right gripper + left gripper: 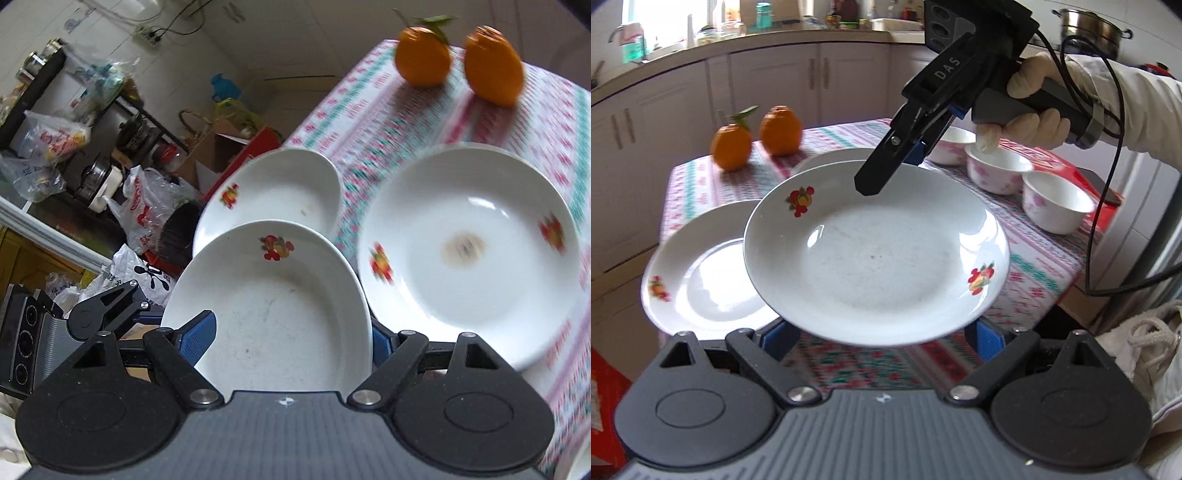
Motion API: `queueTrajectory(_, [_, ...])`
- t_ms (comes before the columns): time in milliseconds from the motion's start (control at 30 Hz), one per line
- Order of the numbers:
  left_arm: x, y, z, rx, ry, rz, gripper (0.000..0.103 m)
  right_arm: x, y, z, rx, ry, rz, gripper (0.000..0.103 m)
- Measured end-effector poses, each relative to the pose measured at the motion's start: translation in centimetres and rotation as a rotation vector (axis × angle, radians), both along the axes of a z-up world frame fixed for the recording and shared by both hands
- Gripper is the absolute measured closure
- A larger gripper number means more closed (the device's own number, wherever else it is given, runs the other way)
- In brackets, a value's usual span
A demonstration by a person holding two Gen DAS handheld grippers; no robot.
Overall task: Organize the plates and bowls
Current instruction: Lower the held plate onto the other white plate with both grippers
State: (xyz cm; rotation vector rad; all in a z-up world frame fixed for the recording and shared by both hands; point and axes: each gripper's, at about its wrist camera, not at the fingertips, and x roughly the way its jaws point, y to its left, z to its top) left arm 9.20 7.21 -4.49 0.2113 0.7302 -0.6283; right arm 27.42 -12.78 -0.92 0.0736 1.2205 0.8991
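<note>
The left wrist view sits close above the counter [1034,258], tilted down toward the far cabinets. The right wrist view looks down from the opposite edge toward cluttered shelves. Both share the lifted plate [875,258] [273,306] and the two oranges [731,147] [423,55].

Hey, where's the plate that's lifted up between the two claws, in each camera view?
Left wrist view: the lifted plate fills the centre, its near rim over this claw's blue pads, the right claw at its far rim.
Right wrist view: the same plate sits bottom centre, between this claw's blue pads.
Shared landmark: the two oranges at the table's far end.
</note>
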Motion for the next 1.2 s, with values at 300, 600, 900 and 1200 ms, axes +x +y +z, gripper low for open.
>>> queueTrajectory(300, [2.0, 3.7, -0.3, 0.008, 0.011, 0.101, 0.008, 3.9, 5.4, -0.7, 0.006, 0.009, 0.087, 0.016])
queueTrajectory(600, [3.9, 5.5, -0.6, -0.010, 0.039, 0.143, 0.008, 6.5, 8.1, -1.9, 0.004, 0.026, 0.114, 0.016])
queueTrajectory(900, [5.4, 5.7, -0.9, 0.007, 0.030, 0.140, 0.008, 7.8, 8.5, -2.2, -0.004, 0.023, 0.101, 0.016])
queueTrajectory(1200, [6.3, 5.7, -1.2, 0.020, 0.032, 0.119, 0.008, 8.1, 8.2, -2.1, -0.006, 0.015, 0.089, 0.016])
